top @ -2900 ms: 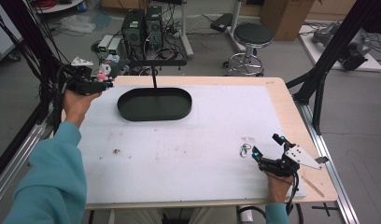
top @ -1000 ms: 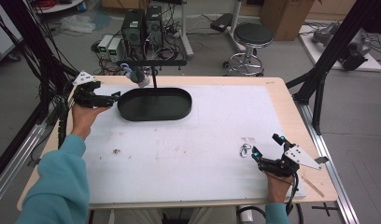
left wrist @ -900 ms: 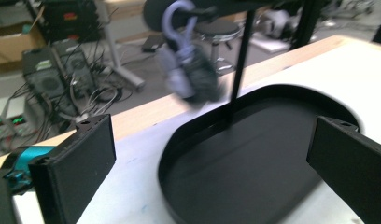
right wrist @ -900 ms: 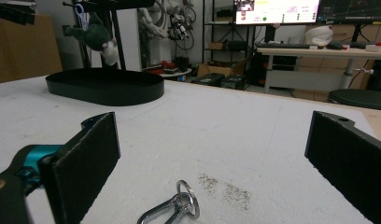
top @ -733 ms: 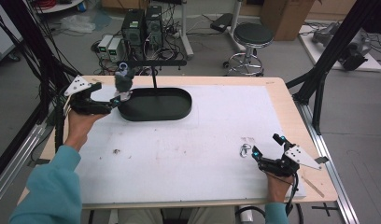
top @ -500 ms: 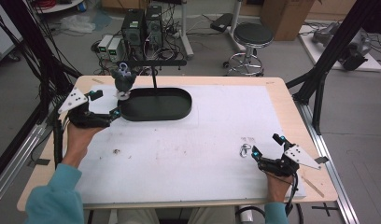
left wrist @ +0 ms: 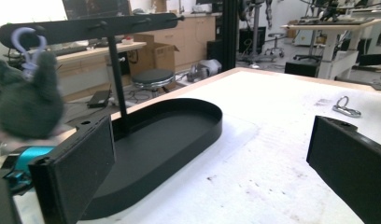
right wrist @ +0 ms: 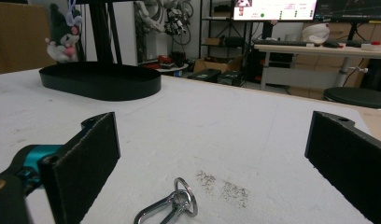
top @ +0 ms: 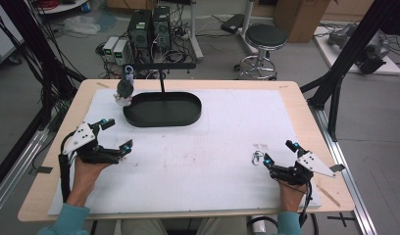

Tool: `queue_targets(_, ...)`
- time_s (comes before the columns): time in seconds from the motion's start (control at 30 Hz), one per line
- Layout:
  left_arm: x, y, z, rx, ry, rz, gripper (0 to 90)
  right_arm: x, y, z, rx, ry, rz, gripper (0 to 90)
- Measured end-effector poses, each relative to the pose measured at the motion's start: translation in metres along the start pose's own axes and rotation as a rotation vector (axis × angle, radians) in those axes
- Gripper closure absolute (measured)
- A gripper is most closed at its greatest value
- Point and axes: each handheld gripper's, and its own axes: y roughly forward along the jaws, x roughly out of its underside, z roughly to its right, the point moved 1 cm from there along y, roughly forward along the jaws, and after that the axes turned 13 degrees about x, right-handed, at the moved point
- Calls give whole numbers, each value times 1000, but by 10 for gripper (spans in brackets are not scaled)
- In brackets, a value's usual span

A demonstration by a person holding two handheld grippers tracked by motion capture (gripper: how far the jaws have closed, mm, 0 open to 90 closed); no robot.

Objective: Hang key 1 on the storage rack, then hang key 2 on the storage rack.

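Observation:
A dark grey plush keychain [top: 124, 91] hangs by its pale loop from the left end of the black stand's crossbar [top: 161, 65], just left of the black oval tray [top: 162, 108]. In the left gripper view the plush [left wrist: 25, 100] dangles at the far left, with the tray [left wrist: 170, 135] beyond the jaws. My left gripper [top: 118, 133] sits open on the near-left of the table, apart from the plush. My right gripper [top: 279, 152] rests open at the near right. A silver carabiner with a ring [top: 257, 157] lies just left of it, and the carabiner [right wrist: 172, 205] lies low between its jaws.
The table is covered by a white mat [top: 227, 127] with wooden edges around it. The stand's post [left wrist: 117, 88] rises from the tray's back. Beyond the table are computer boxes [top: 149, 27], a stool [top: 266, 36] and black frame legs [top: 345, 58].
My left gripper brought the plush to the crossbar, let go of it there, and drew back toward the near-left of the table. The right gripper stayed still.

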Motion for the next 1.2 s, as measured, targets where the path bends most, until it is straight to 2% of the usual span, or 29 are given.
queue_targets(0.03, 1, 0, 1, 0, -4, -5, 17, 0, 0, 0, 1, 0, 0, 24)
queue_targets(0.1, 3, 1, 3, 12, -14, 23, 17, 0, 0, -1, -3, 2, -3, 24)
queue_targets(0.2, 3, 2, 5, 18, -5, 20, 17, 0, 0, 0, -4, -1, 0, 24)
queue_targets(0.3, 5, 2, 7, 18, 1, 50, 17, 0, 0, 0, -3, 0, 0, 24)
queue_targets(0.4, 7, 2, 7, 13, -6, 38, 17, 0, 0, 0, -8, -1, 4, 24)
queue_targets(0.47, 7, 2, 7, 14, 4, 38, 17, 0, 0, -1, -7, -2, 2, 24)
queue_targets(0.83, 8, 2, 6, 18, -11, 53, 17, -1, 0, 0, -7, 1, -2, 24)
queue_targets(1.0, 8, 4, 8, 32, -19, 44, 17, -5, 3, -2, -47, -3, -20, 24)
queue_targets(1.2, 8, 2, 6, 32, -25, 46, 17, -23, 4, -1, -125, -22, -50, 24)
